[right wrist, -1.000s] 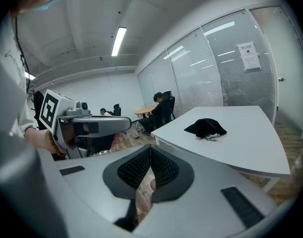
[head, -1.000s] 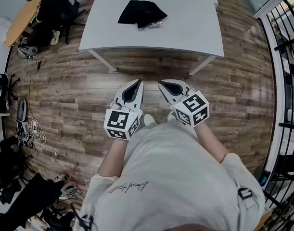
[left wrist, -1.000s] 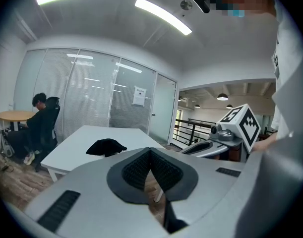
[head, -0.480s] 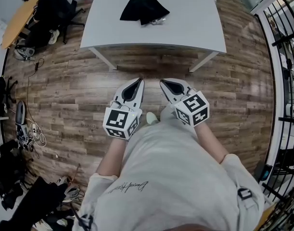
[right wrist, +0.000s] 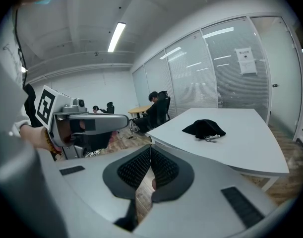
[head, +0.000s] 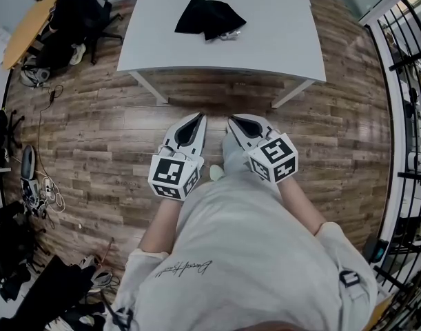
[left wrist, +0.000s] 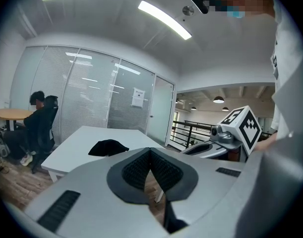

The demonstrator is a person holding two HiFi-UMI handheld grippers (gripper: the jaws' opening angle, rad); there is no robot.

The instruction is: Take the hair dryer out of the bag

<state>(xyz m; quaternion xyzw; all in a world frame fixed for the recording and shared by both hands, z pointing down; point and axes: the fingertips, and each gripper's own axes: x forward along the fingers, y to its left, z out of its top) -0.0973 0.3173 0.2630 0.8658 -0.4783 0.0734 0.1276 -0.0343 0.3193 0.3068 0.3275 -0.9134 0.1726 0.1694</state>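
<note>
A black bag [head: 208,16] lies on the white table [head: 279,40] ahead of me, with a bit of something light and metallic showing at its right edge; the hair dryer itself is hidden. The same bag [left wrist: 107,147] [right wrist: 204,128] appears in both gripper views. My left gripper [head: 196,118] and right gripper [head: 233,121] hang side by side over the wooden floor, well short of the table. Both are shut with nothing between the pads. The left gripper view catches the right gripper's marker cube [left wrist: 240,125].
A person in black sits at a round wooden table [head: 31,26] at the far left. Cables, bags and gear [head: 31,185] litter the floor on the left. A black railing [head: 410,116] runs along the right. Glass partitions stand behind the table.
The table and bag have shifted slightly in the head view as I step nearer. Both grippers stay shut and keep their places before my body.
</note>
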